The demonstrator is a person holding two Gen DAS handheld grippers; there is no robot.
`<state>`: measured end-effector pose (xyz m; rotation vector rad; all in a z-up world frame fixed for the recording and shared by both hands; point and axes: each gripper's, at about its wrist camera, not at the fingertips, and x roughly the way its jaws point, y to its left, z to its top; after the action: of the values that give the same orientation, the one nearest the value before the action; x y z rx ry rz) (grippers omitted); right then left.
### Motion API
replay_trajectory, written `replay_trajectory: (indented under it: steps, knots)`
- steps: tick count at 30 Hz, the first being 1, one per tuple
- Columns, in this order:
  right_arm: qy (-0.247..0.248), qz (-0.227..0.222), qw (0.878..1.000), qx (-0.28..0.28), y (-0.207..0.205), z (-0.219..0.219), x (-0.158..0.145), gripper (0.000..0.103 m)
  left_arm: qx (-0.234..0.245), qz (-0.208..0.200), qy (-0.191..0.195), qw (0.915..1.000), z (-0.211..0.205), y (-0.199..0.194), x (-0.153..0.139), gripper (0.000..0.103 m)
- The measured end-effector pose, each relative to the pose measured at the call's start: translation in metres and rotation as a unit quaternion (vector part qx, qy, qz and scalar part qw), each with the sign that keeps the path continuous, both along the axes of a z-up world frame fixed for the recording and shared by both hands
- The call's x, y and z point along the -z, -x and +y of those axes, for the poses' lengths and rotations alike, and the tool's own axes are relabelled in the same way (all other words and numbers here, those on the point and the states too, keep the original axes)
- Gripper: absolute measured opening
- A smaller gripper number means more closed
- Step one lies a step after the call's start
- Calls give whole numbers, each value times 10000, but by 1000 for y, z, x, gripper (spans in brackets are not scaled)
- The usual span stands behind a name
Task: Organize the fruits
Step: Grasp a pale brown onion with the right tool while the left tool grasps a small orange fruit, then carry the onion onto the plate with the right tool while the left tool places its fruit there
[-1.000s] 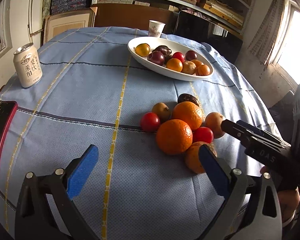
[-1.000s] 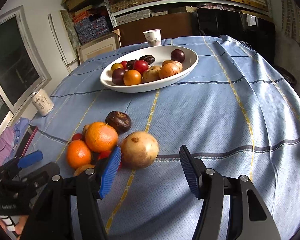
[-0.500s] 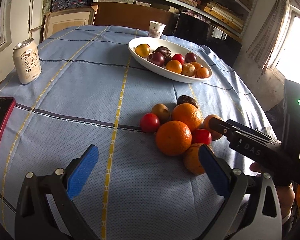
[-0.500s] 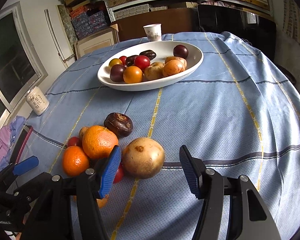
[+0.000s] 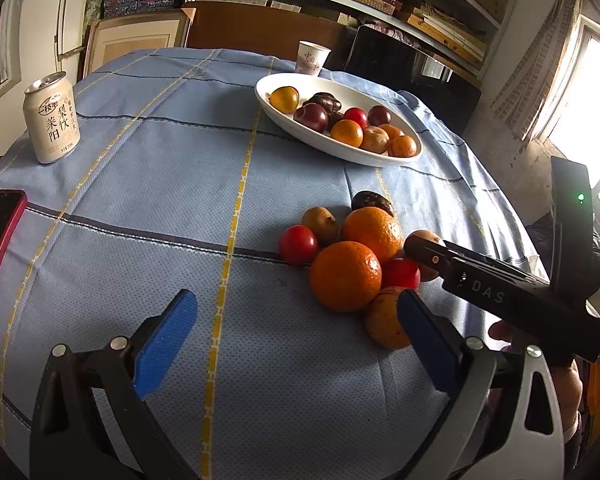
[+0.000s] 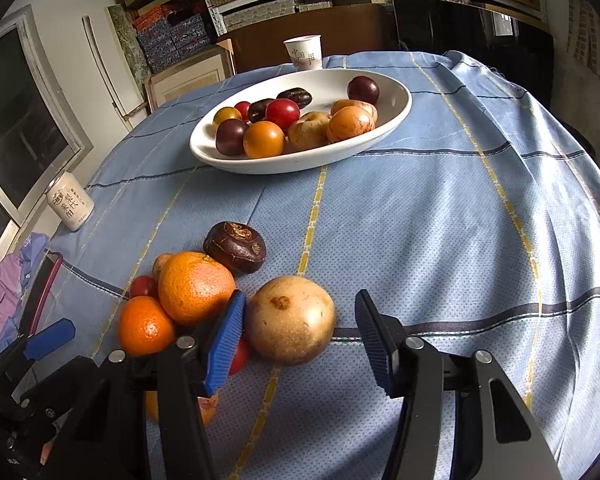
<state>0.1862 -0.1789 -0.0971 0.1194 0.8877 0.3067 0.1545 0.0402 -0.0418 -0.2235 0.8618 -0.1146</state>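
Fruits: loose cluster on blue tablecloth (image 6: 440,216) at 7 o'clock of white oval bowl (image 6: 396,116) — two oranges, red tomatoes, dark wrinkled fruit (image 6: 236,246), tan round fruit (image 6: 290,320) with brown blemish, matte skin. More fruit already in bowl. Right gripper (image 6: 300,334) closing around tan round fruit: left pad touching or nearly touching, right pad clear with gap. Versus a second ago: jaws narrower, tan fruit deeper between pads, larger in view. Left gripper (image 5: 296,344) wide, nothing between pads, low at 6 o'clock of cluster, unchanged. Drink can (image 5: 52,120) at 9 o'clock, paper cup (image 5: 312,58) behind bowl.
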Motion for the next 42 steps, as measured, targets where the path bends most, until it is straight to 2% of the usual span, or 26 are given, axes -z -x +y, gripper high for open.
replay_trajectory:
  steps: [7, 9, 10, 12, 15, 18, 19, 20, 22, 23, 25, 29, 32, 42]
  knots:
    - [-85, 37, 10000, -27, -2, -2, 1, 54, 5, 45, 41, 10000, -1, -1, 1, 98]
    - [-232, 66, 9997, -97, -2, -3, 3, 45, -5, 53, 46, 10000, -1, -2, 2, 98]
    - [-268, 55, 9996, -83, -1, -4, 2, 45, -12, 59, 51, 10000, -1, -2, 2, 98]
    - [-334, 13, 9994, 40, 0, -9, 1, 45, -35, 72, 77, 9999, 1, -2, 3, 98]
    - [-687, -151, 9970, 314, 5, -27, -3, 45, -31, 62, 112, 9999, 1, -2, 3, 98]
    - [-818, -223, 9950, 536, 7, -41, -3, 45, 30, -35, -68, 10000, -5, 2, -1, 98]
    - [-857, -204, 9945, 570, 7, -44, -3, 45, 72, -70, -170, 9998, -10, 4, -3, 94]
    - [-879, -183, 9942, 591, 6, -46, -2, 45, 154, -91, -195, 9996, -17, 8, -5, 85]
    - [-893, -193, 9941, 589, 7, -48, -2, 45, 436, 68, 42, 9990, -31, 10, -3, 73]
    - [-894, -227, 9941, 571, 9, -48, -3, 45, 550, 144, 117, 9983, -38, 11, -1, 64]
    - [-847, -313, 9944, 549, 12, -47, -6, 45, 675, 272, -35, 9973, -55, 10, 2, 54]
    - [-820, -373, 9948, 476, 17, -49, -8, 45, 693, 354, -222, 9967, -70, 8, 4, 52]
    - [-873, -335, 9944, 488, 18, -52, -7, 45, 648, 524, -254, 9962, -77, 1, 9, 44]
    - [-984, -394, 9940, 285, 27, -50, -10, 45, 516, 633, -467, 9956, -86, -14, 12, 46]
